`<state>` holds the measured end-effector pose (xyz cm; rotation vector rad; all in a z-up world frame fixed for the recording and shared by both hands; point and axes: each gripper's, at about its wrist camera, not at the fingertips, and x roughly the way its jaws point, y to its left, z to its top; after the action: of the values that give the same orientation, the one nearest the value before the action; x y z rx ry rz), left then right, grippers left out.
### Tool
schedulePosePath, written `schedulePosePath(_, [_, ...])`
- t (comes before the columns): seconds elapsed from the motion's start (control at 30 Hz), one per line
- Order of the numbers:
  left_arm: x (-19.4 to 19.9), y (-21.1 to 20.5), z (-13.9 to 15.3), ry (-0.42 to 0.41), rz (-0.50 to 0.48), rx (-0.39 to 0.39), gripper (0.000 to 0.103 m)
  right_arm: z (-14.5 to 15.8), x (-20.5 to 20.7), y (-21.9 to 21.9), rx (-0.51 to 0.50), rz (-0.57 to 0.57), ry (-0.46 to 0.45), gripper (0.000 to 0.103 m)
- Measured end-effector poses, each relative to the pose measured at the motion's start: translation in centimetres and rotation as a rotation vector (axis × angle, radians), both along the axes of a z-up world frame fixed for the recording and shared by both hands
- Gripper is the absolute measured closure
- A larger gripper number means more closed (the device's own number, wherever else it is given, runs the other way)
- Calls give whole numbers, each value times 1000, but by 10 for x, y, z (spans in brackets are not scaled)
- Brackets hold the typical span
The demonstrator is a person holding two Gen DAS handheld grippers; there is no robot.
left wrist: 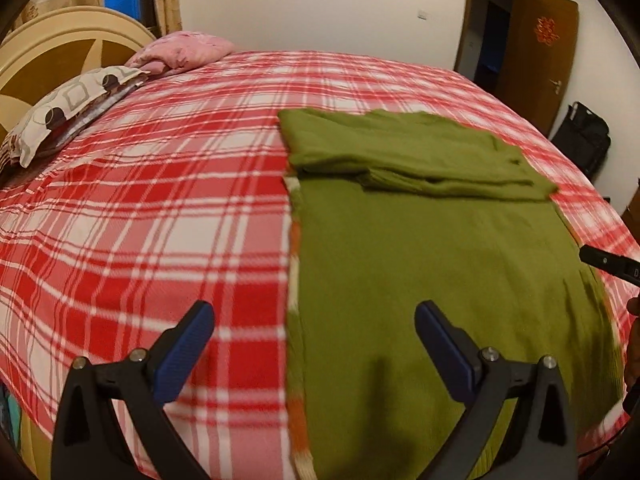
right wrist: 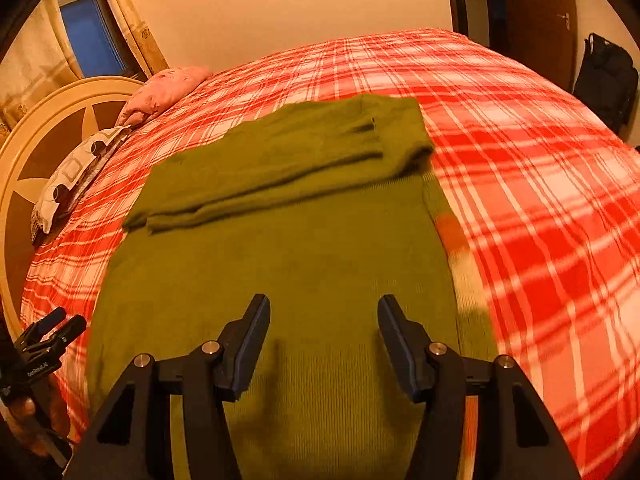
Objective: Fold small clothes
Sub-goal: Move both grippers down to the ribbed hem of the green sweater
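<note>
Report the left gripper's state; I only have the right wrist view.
Observer: The left gripper is open, with nothing between its fingers.
Operator: Give me its position against the green sweater.
Observer: It straddles the left edge of the green sweater: one finger is over the plaid bedspread, the other over the knit.
Operator: Describe that edge.
Observer: An orange-and-white band runs along it.

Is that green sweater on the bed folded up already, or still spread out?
Partly folded: the green sweater has its far part doubled over in layers, while its near part lies flat on the plaid bedcover.
</note>
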<state>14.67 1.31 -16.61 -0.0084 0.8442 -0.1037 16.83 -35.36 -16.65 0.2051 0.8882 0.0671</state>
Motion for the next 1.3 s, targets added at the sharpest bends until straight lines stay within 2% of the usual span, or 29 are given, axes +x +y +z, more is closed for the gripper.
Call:
schedulePosePath(0.17, [-20,-7,-1,7,-20,6,1,-8,-27,-3,30,-12,34,46])
schedulePosePath(0.3, [-33,-11,-3,16,-24,3,1,-11,-50,-4,12,-13,38,46])
schedulePosePath(0.53, [-58,-16,-14,84,-45,-23,1,-9,-81,-8,-19,-25,27,46])
schedulePosePath(0.8, [-74,-15,-13,134,-56,-53,1,-15,-107,-12,-44,-22,33,46])
schedulePosePath(0.97, [-88,-16,-20,210,-91,-89,2,-16,-124,-18,-72,-30,38,46])
schedulePosePath(1.13, [-98,-6,-22,244,-96,-124,6,-16,-142,-30,-77,-53,31,46])
schedulePosePath(1.3, [-105,12,-32,301,-69,-186,19,-19,-158,-43,-101,-80,43,46])
